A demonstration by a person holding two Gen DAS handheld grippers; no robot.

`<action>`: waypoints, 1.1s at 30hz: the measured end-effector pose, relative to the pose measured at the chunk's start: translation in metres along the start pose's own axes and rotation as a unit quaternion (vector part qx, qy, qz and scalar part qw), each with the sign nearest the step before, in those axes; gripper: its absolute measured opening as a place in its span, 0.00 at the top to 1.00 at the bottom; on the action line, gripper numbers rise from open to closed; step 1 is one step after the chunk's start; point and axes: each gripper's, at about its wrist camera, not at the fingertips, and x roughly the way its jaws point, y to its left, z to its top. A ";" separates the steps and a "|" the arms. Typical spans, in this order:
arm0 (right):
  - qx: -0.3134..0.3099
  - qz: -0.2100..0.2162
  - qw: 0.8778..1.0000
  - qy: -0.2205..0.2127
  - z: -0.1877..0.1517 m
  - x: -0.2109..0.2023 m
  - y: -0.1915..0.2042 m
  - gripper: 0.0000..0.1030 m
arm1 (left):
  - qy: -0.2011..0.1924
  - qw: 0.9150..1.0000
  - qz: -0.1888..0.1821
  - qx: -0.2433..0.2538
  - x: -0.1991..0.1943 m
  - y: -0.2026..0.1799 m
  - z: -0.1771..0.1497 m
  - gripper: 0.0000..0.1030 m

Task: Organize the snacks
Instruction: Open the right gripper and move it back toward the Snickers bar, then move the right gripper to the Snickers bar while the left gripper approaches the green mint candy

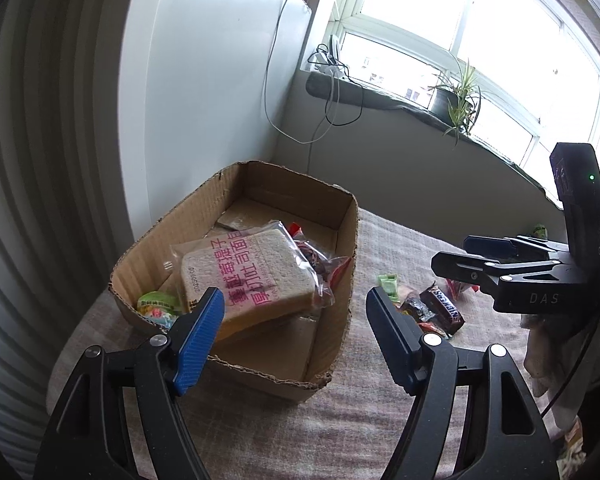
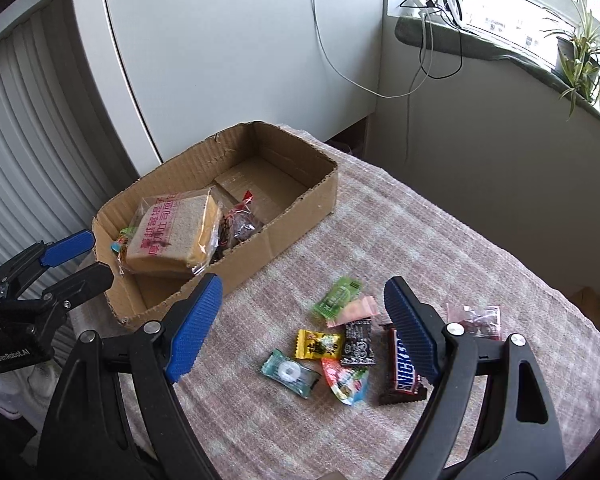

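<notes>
Nearest the right hand-held gripper [image 2: 303, 326] lies the loose pile on the cloth-covered table [image 2: 440, 232]: a Snickers bar [image 2: 401, 372], a mint [image 2: 290, 372], a yellow candy [image 2: 319, 345], a black packet [image 2: 358, 343] and a green sweet [image 2: 337, 295], all on the near side of the box [image 2: 292, 224] and outside it. The risk, as I judge it, is a sloppy pick — the wrappers touch or overlap, so blue pads closing on one could drag a neighbour or let slick foil slip out. The bar sits partly hidden under the right pad, so a grasp there might catch only its edge.

This gripper hangs above the pile, tilted down, its jaws wide apart and holding nothing.

Farther off, the left hand-held gripper [image 1: 296, 322] hovers at the box's near rim, jaws also spread and empty. Inside the box rest a bagged bread slice [image 1: 246, 276] and a red-edged packet [image 1: 316, 258], with bare cardboard beyond them.
</notes>
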 end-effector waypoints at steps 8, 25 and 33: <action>0.031 -0.053 0.998 -0.027 -0.031 -0.031 -0.058 0.17 | 0.013 0.999 -0.030 0.014 0.008 -0.029 -0.007 0.29; 0.051 -0.029 0.998 0.030 -0.080 -0.020 -0.101 0.23 | 0.089 0.990 -0.076 0.076 0.052 -0.089 -0.041 0.41; 0.034 0.007 0.998 0.059 -0.084 0.012 -0.087 0.34 | 0.116 0.987 -0.062 0.097 0.075 -0.104 -0.051 0.41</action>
